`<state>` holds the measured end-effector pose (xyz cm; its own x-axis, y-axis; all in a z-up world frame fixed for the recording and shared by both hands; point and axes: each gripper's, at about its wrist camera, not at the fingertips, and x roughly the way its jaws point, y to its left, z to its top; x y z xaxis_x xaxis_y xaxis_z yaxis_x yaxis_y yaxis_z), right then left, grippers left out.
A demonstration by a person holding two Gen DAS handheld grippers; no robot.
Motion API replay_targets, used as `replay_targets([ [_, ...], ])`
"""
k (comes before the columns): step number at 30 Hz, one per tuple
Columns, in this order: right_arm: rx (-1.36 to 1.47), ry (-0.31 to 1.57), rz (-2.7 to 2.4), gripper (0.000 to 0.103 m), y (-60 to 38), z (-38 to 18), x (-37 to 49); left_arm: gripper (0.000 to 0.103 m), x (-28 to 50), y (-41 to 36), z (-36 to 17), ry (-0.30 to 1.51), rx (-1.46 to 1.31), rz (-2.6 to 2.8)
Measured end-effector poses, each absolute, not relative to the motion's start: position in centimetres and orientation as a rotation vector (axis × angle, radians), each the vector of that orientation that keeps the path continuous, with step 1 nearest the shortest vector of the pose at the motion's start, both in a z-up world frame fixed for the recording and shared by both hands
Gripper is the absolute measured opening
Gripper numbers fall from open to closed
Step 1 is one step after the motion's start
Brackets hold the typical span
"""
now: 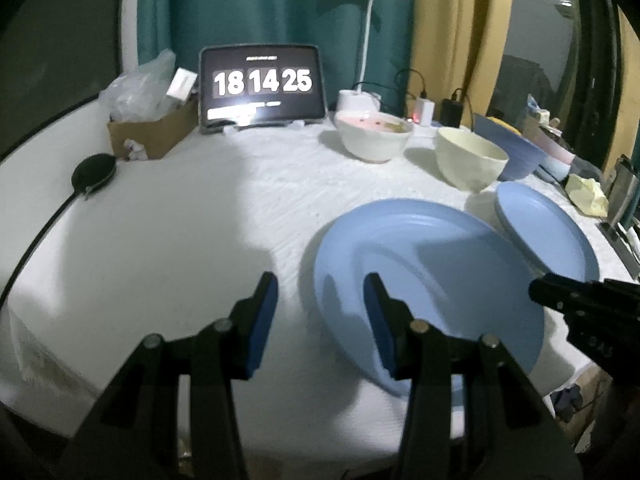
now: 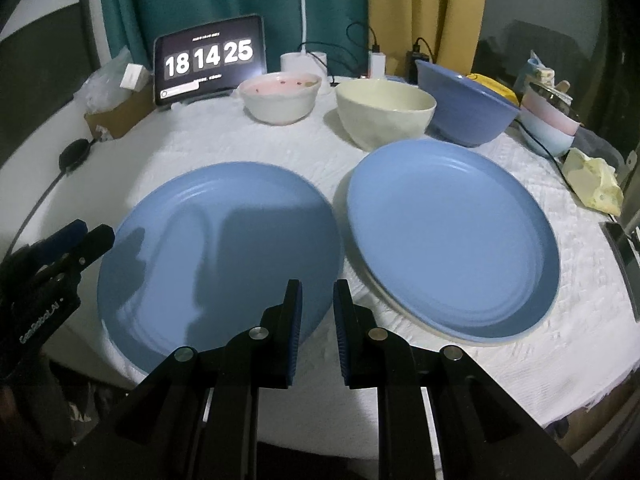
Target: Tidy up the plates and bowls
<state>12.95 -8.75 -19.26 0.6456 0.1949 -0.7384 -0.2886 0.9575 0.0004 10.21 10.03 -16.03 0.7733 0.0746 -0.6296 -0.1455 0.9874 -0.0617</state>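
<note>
Two blue plates lie side by side on the white cloth. The left plate (image 2: 216, 256) (image 1: 424, 280) is near the front edge. The right plate (image 2: 452, 240) (image 1: 548, 232) rests on a cream plate whose rim shows beneath it. Behind them stand a white bowl with pink inside (image 2: 280, 98) (image 1: 374, 136), a cream bowl (image 2: 384, 118) (image 1: 470, 158) and a blue bowl (image 2: 466, 104) (image 1: 516, 152). My left gripper (image 1: 320, 320) is open, its jaws astride the left plate's left rim. My right gripper (image 2: 318, 328) is open with a narrow gap, over the gap between the plates near the front.
A tablet (image 2: 210, 60) showing 18 14 25 stands at the back. A cardboard box (image 1: 152, 132) with plastic bags sits at back left. A black round object with a cable (image 1: 94, 172) lies at left. Stacked pink and light blue bowls (image 2: 548, 124) and yellow paper (image 2: 596, 186) are at right.
</note>
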Motion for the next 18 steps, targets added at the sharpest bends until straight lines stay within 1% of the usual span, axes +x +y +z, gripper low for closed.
replay_targets([
  [14, -0.139, 0.826, 0.251, 0.018, -8.7, -19.9, 13.5, 0.046, 11.5, 9.9, -17.8, 0.723, -0.097, 0.111],
  [18, -0.122, 0.868, 0.236, 0.019, -8.9, -20.8, 14.0, 0.046, 11.9, 9.9, -18.1, 0.727, -0.086, 0.110],
])
